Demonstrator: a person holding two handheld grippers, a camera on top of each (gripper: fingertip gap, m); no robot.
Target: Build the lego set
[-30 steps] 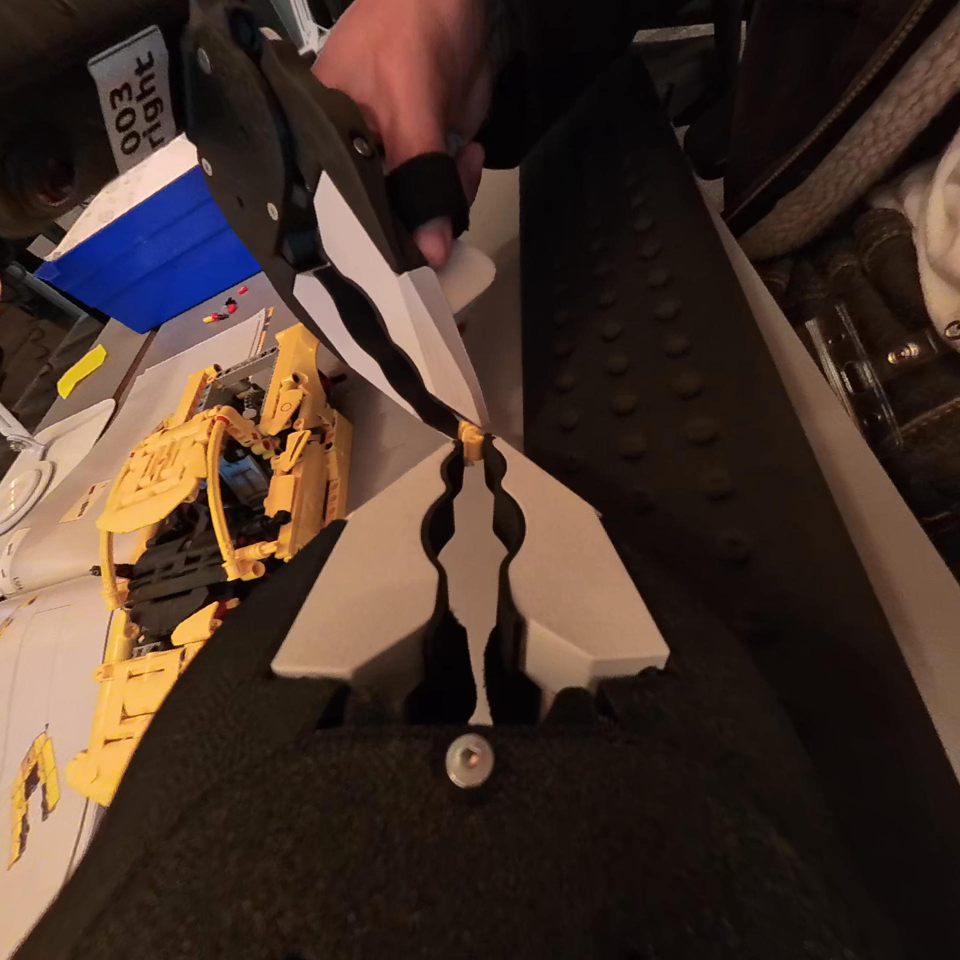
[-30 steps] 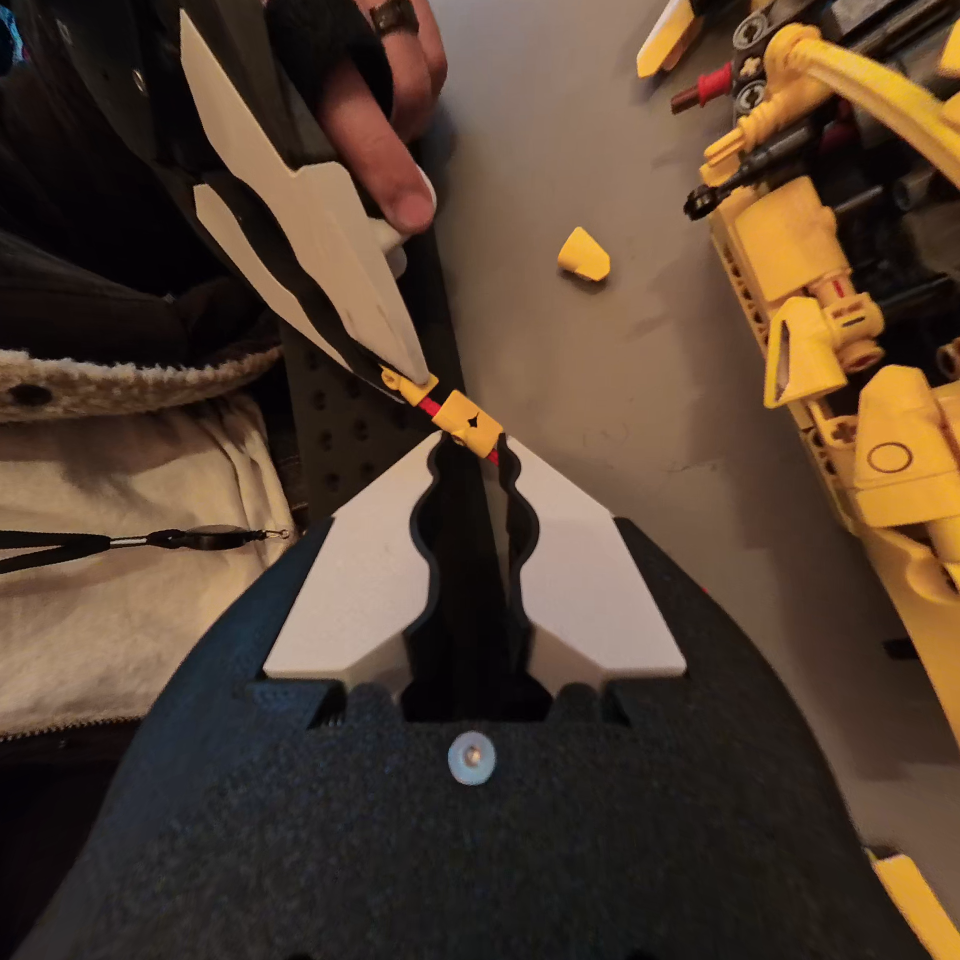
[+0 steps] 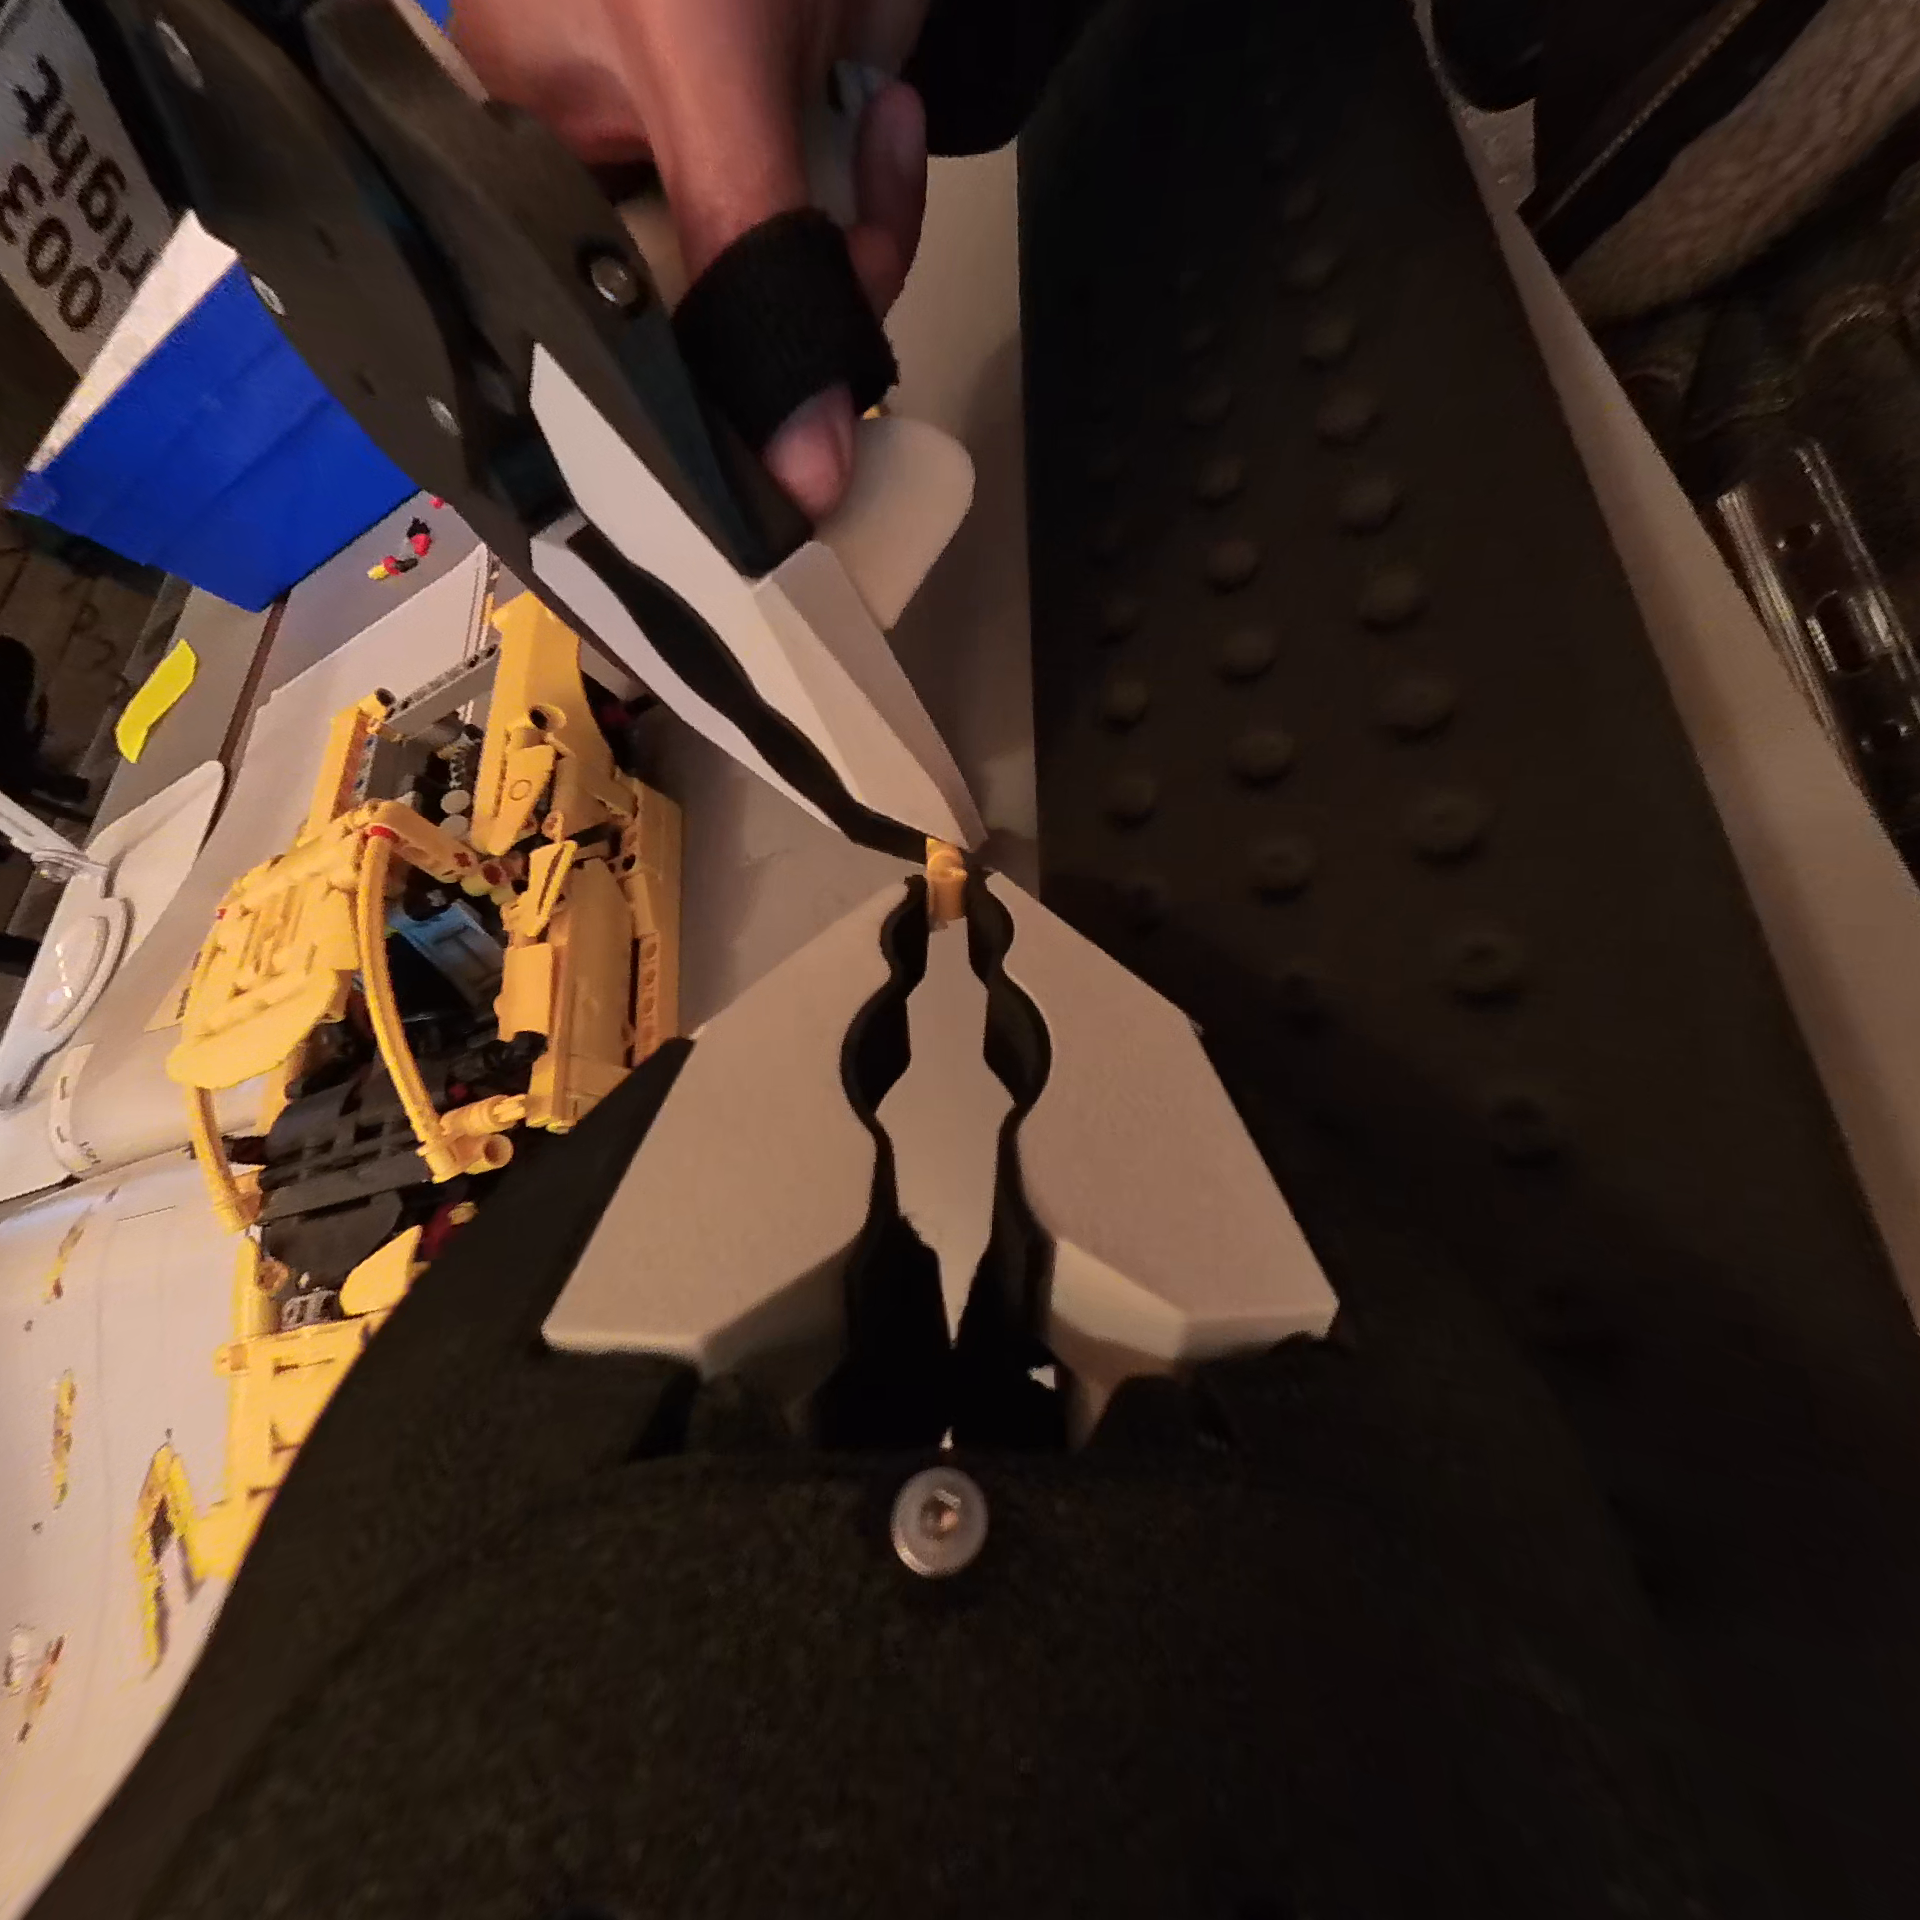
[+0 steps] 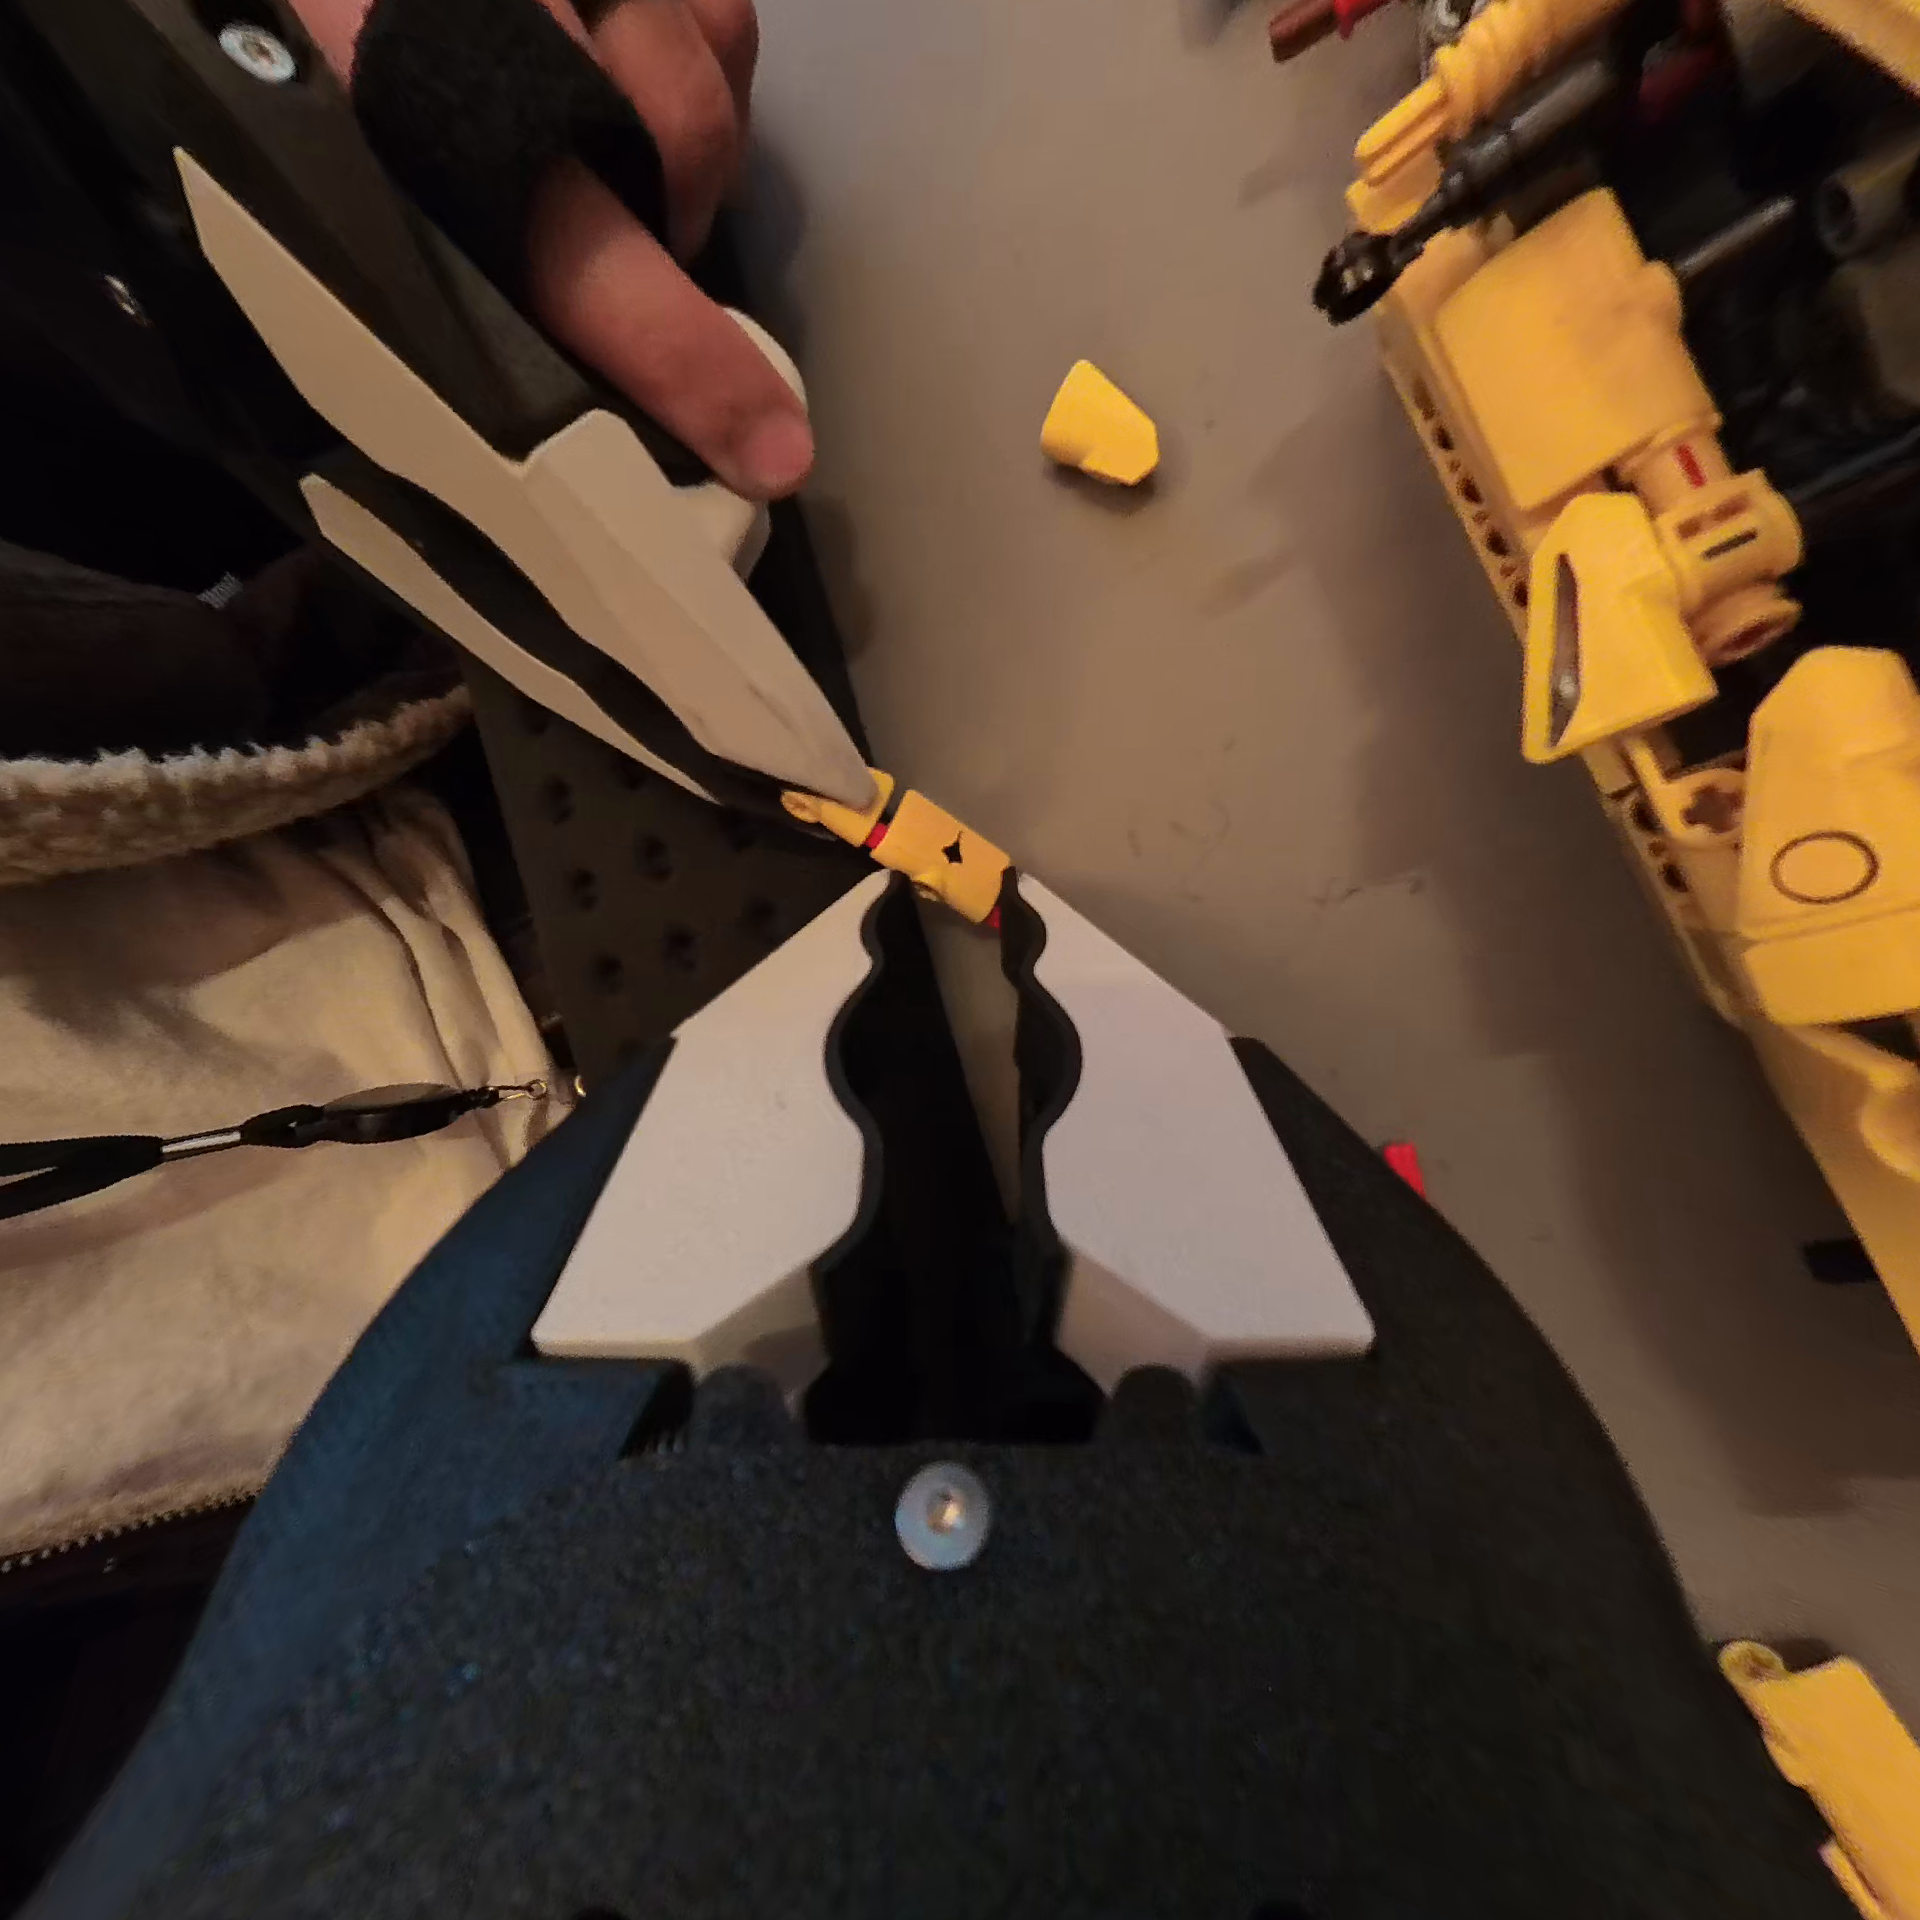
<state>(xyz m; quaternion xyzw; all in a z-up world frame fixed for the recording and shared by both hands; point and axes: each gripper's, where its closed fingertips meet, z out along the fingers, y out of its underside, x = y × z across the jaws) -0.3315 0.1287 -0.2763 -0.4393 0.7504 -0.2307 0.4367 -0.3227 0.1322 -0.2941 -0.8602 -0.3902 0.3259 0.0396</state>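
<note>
My left gripper (image 3: pixel 943 896) is shut on a small yellow pin piece (image 3: pixel 943 881). My right gripper (image 4: pixel 951 902) is shut on a yellow connector (image 4: pixel 940 854) with a red axle through it. The two grippers meet tip to tip above the grey table, and the two pieces sit end to end on the axle. The left gripper also shows in the right wrist view (image 4: pixel 844 805), coming in from the upper left. The right gripper also shows in the left wrist view (image 3: pixel 951 836). A large yellow lego vehicle (image 3: pixel 436 935) lies on the table; it also shows in the right wrist view (image 4: pixel 1579 436).
A loose yellow sloped piece (image 4: pixel 1098 426) lies on the grey table (image 4: pixel 1195 675). A small red piece (image 4: pixel 1400 1158) lies beside my right finger. A black studded mat (image 3: pixel 1351 831) runs along the table edge. A blue box (image 3: pixel 208 447) and printed sheets (image 3: pixel 62 1455) lie to the left. My two grippers' fingertips are within a few centimetres of each other.
The two grippers have pressed slightly closer together, and less of the red axle shows between the yellow pieces. Both stay shut.
</note>
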